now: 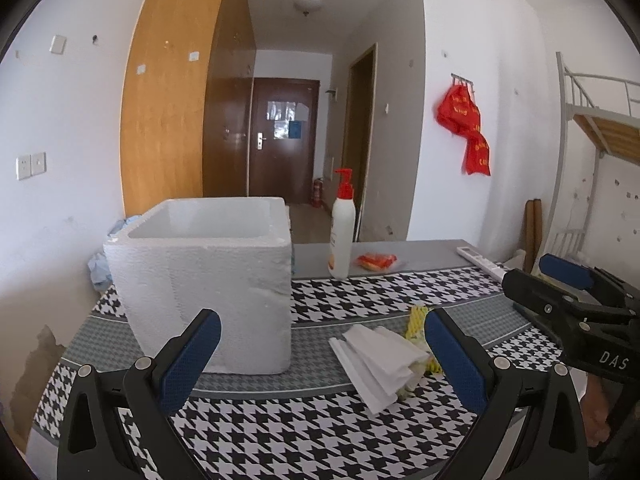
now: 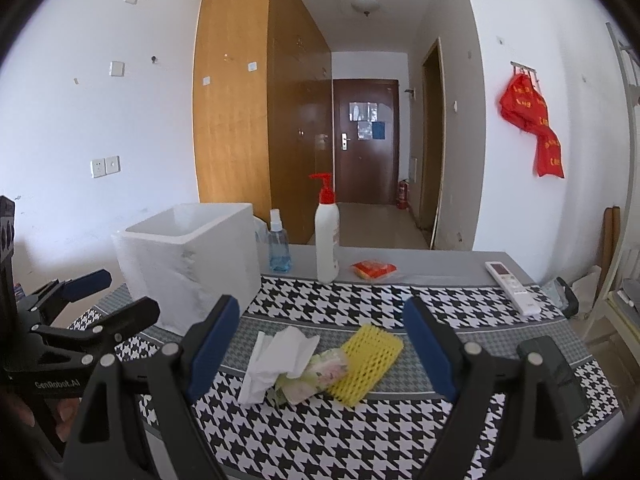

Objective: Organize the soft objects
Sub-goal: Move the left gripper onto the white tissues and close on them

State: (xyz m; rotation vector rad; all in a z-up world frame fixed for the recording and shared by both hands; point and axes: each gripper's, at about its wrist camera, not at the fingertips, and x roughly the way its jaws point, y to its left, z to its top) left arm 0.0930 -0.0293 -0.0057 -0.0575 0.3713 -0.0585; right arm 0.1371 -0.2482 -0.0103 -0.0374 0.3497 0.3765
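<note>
On the houndstooth cloth lie a crumpled white tissue (image 2: 276,360), a floral cloth bundle (image 2: 316,376) and a yellow foam net sleeve (image 2: 366,362), touching one another. In the left wrist view the white tissue (image 1: 380,364) covers most of the yellow net (image 1: 416,320). A white foam box (image 1: 208,280) stands open-topped at the left, seen again as the foam box (image 2: 192,264). My left gripper (image 1: 322,356) is open, empty, near the pile and box. My right gripper (image 2: 322,344) is open above the pile, holding nothing.
A red-capped pump bottle (image 2: 327,236), a blue spray bottle (image 2: 279,246), a red snack packet (image 2: 374,270) and a white remote (image 2: 512,286) sit along the grey table (image 2: 440,264) at the back. A dark object (image 2: 556,376) lies at the right edge.
</note>
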